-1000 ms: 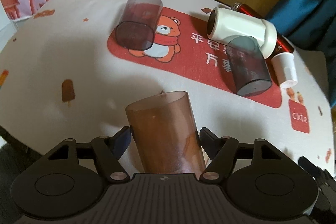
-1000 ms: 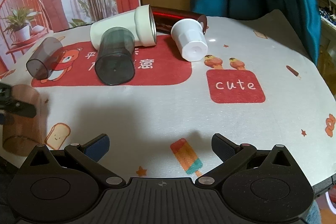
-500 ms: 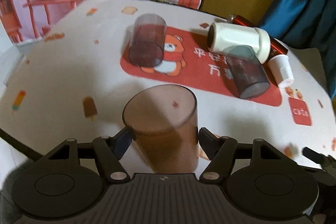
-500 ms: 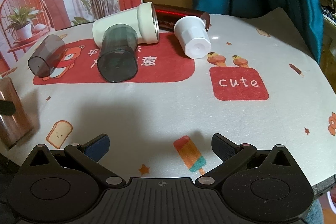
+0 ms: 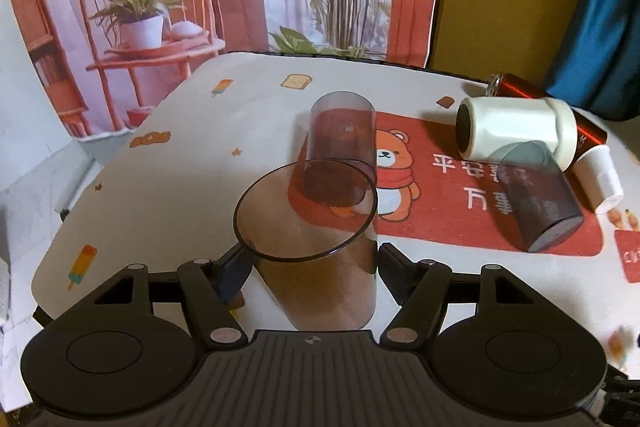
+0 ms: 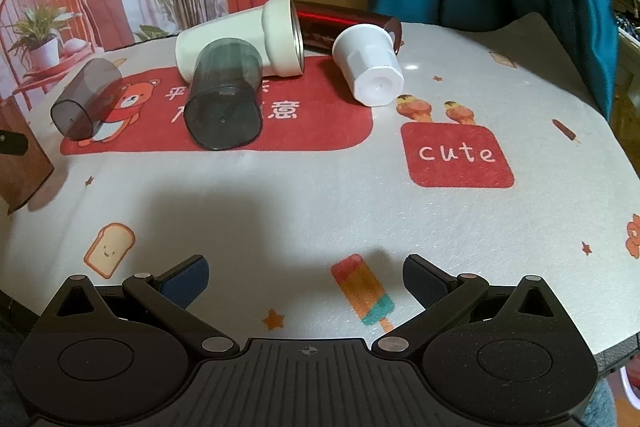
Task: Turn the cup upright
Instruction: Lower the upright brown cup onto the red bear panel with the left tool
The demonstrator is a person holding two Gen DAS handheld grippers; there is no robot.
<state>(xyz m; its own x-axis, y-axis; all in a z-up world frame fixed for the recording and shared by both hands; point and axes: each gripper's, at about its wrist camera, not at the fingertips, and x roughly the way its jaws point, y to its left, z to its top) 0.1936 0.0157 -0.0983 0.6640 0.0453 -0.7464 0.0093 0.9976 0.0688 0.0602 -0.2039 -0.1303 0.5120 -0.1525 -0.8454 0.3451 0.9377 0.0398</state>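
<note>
My left gripper (image 5: 312, 263) is shut on a clear brown cup (image 5: 316, 263), held near upright with its open rim facing up and towards the camera, over the near left part of the table. The same cup shows at the far left edge of the right wrist view (image 6: 20, 163), tilted, with its base near the cloth. My right gripper (image 6: 306, 279) is open and empty, low over the near table edge above a popsicle print.
Lying on their sides on the red mat: a smoky cup (image 5: 342, 143), a dark grey cup (image 5: 538, 201), a white mug (image 5: 516, 131), a red metal bottle (image 5: 540, 95) and a small white cup (image 5: 602, 181). The table's edge (image 5: 60, 215) is close at left.
My left gripper has turned the brown cup from lying along my fingers to nearly upright, rim up. The view has tilted up towards the backdrop. My right gripper has barely moved.
</note>
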